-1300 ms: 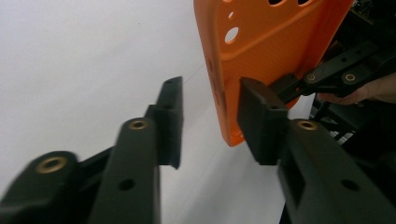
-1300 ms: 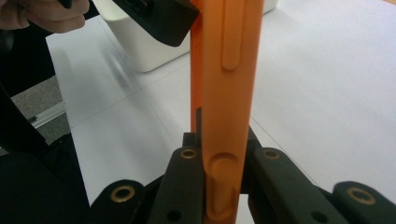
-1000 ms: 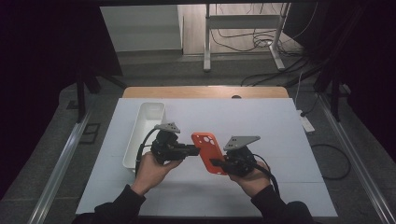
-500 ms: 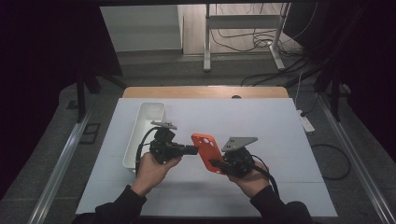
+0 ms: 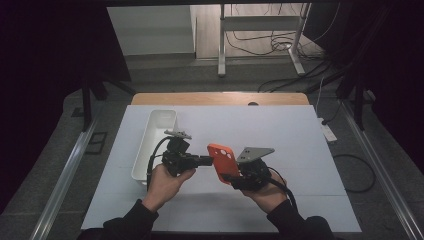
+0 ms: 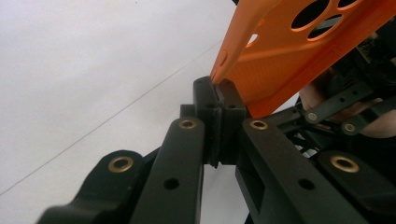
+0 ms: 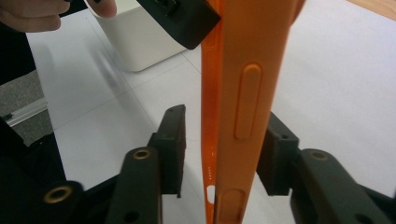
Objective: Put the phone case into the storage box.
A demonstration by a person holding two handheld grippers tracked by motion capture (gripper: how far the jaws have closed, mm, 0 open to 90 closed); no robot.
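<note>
My left gripper (image 5: 206, 160) stays pinched tight on the orange phone case's (image 5: 222, 161) edge, above the table (image 5: 300, 150) beside the white bin (image 5: 156, 135). My right gripper's (image 7: 219, 154) jaws have just been opening; the case stands between them unpressed, so the handover looks done.

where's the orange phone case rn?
High view: the orange phone case is held above the white table, centre-front, between the two grippers. The left gripper pinches its edge; the right gripper, just opening, straddles it; white bin to its left.

Dark room, grey floor (image 5: 165, 75), tangled cables (image 5: 280, 45)
</note>
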